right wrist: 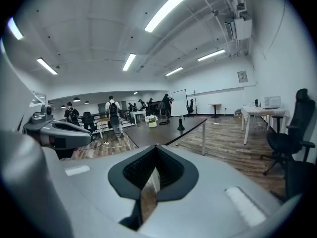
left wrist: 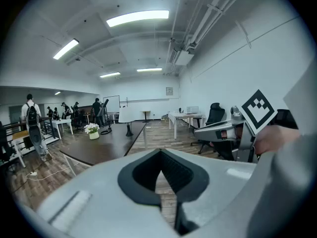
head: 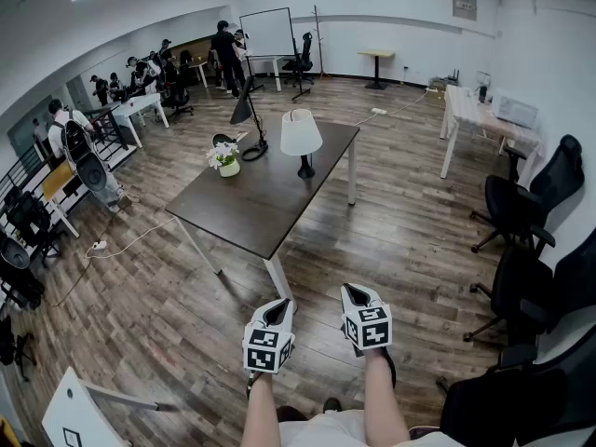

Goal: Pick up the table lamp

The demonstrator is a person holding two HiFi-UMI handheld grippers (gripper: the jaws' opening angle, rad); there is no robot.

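White-shaded table lamp with a black stem and base (head: 302, 138) stands upright on the far part of the dark brown rectangular table (head: 251, 208), well ahead of both grippers, untouched. Head view: left gripper (head: 277, 304) and right gripper (head: 349, 291) held side by side over the wood floor, short of the table's near corner, both pointing at it. Small white pot of white flowers (head: 225, 161) and black desk lamp (head: 247, 117) sit ahead-left of the grippers, left of the table lamp. Left gripper view: left gripper (left wrist: 159, 151) clenched, jaw tips meeting, nothing between them; table lamp (left wrist: 127, 116) ahead, slightly left, flower pot (left wrist: 92, 130) further left, right gripper (left wrist: 223, 131) just beside on the right. Right gripper view: right gripper (right wrist: 156, 147) clenched and empty too; table lamp (right wrist: 181, 125) ahead and slightly right, on the table (right wrist: 166, 134), flower pot (right wrist: 151, 123) dead ahead, left gripper (right wrist: 54, 133) close on the left.
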